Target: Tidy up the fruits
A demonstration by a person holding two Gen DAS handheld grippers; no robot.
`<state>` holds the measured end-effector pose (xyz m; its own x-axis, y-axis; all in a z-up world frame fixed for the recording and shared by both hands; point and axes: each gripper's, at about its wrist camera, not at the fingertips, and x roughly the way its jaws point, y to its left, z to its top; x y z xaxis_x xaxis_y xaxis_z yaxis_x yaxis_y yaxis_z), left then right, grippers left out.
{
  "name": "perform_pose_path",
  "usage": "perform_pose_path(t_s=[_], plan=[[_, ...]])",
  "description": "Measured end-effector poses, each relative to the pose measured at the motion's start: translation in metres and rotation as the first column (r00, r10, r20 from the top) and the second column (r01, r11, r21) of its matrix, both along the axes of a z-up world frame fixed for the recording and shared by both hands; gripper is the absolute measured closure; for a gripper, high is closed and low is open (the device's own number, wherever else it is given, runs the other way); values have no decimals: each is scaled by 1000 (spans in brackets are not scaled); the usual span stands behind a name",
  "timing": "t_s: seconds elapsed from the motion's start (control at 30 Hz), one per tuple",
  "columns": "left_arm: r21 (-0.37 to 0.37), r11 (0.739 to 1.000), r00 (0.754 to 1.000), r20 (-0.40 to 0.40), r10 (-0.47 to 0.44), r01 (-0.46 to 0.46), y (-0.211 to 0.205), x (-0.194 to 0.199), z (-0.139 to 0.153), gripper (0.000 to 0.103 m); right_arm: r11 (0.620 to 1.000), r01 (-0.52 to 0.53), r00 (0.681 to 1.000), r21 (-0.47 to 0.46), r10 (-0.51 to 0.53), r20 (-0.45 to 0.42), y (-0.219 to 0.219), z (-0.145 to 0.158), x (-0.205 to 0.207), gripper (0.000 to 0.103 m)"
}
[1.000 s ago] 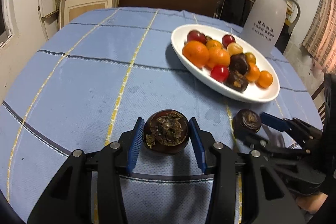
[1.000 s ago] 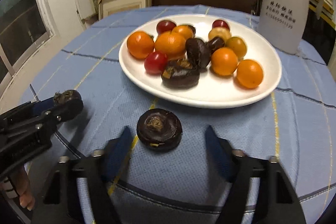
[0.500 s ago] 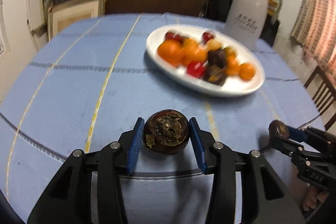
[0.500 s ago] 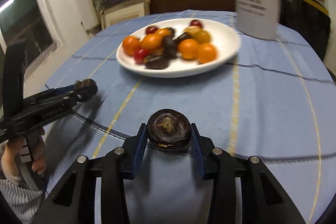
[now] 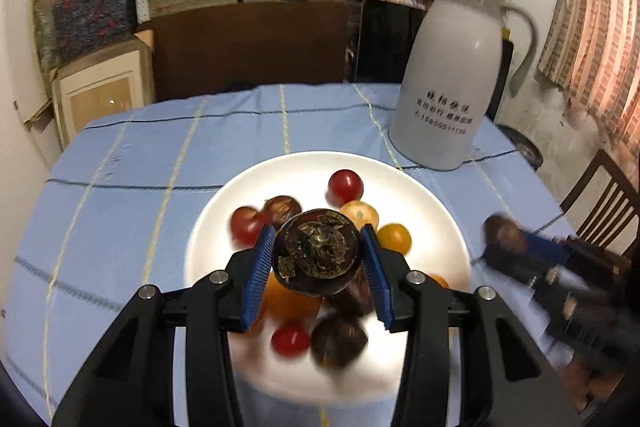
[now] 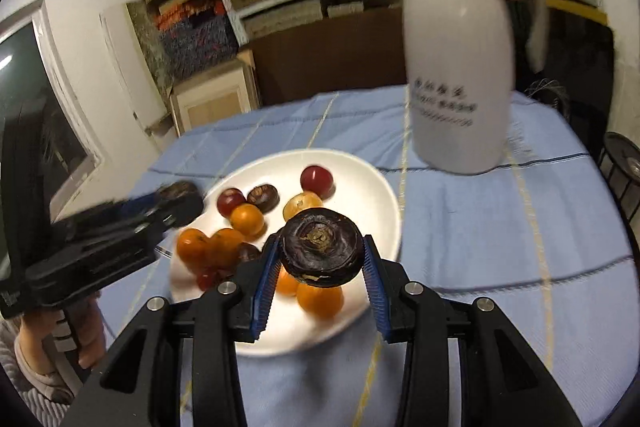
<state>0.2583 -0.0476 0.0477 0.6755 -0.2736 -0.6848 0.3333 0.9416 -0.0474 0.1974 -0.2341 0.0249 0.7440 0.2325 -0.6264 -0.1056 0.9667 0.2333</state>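
Left wrist view: left gripper (image 5: 318, 261) pinches a dark water chestnut (image 5: 316, 251) between blue pads, held above the white plate (image 5: 432, 211). Right gripper (image 6: 320, 261), its jaws just closed, clamps a second dark chestnut (image 6: 322, 253) over the plate's near edge.

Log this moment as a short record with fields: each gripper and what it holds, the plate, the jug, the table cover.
left gripper: shut on a dark brown water chestnut, above the plate
right gripper: shut on a second dark water chestnut, above the plate's near side
plate: white, holds orange, red and dark fruits
jug: white, upright, beyond the plate
table cover: blue cloth with yellow and dark lines
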Motion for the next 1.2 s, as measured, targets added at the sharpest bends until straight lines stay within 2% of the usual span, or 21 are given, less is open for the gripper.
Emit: perform_pose_path(t_s=[0.1,0.2,0.23,0.27,0.3,0.33,0.37,0.47,0.53,0.63,0.8,0.9,0.97,1.0,1.1,1.2], plan=[[6,1000,999,-52,-14,14,-17,34,-23,60,999,-22,999,-41,21,-32,9,-19,23,62],[-14,1000,996,-93,-15,14,-25,54,-41,60,999,-27,999,-18,27,-46,8,-28,35,61],[-16,1000,996,-92,-12,11,-26,56,-44,54,1000,-28,999,-4,28,-39,5,-28,36,52],[-16,1000,997,-83,-2,1,-25,56,-44,49,1000,-23,999,4,23,-35,2,-28,35,38],[-14,1000,997,-74,8,-9,-23,55,-43,36,1000,-14,1000,18,14,-21,-1,-25,32,36],[-17,999,998,-51,26,-27,-19,50,-39,30,1000,-13,1000,26,13,-8,-3,-22,30,36],[-20,999,999,-36,35,-36,-16,46,-35,29,999,-16,1000,30,16,6,-3,-16,25,36],[-15,998,998,2,61,-61,0,20,-19,26,999,-19,999,31,17,40,-2,-1,10,36],[0,995,994,45,95,-95,14,-6,-9,10,999,-23,997,33,21,68,3,9,-9,36],[30,989,982,129,137,-142,32,-53,-1,6,1000,-17,993,17,15,118,9,17,-42,26],[23,971,952,202,229,-238,57,-128,-14,5,999,33,982,-13,-30,184,15,2,-102,19],[-5,959,937,211,278,-284,68,-169,-35,5,993,63,984,-96,-46,171,22,-19,-124,16],[8,958,942,184,282,-288,70,-180,-43,5,990,61,985,-129,-39,167,25,-25,-134,15],[10,959,945,178,276,-282,70,-184,-44,5,989,66,984,-133,-43,173,25,-25,-139,11],[1,961,938,218,269,-276,69,-200,-41,5,988,87,983,-127,-64,172,22,-25,-147,5],[3,967,934,260,243,-253,62,-212,-35,5,988,94,988,-119,-78,135,21,-30,-147,4]])
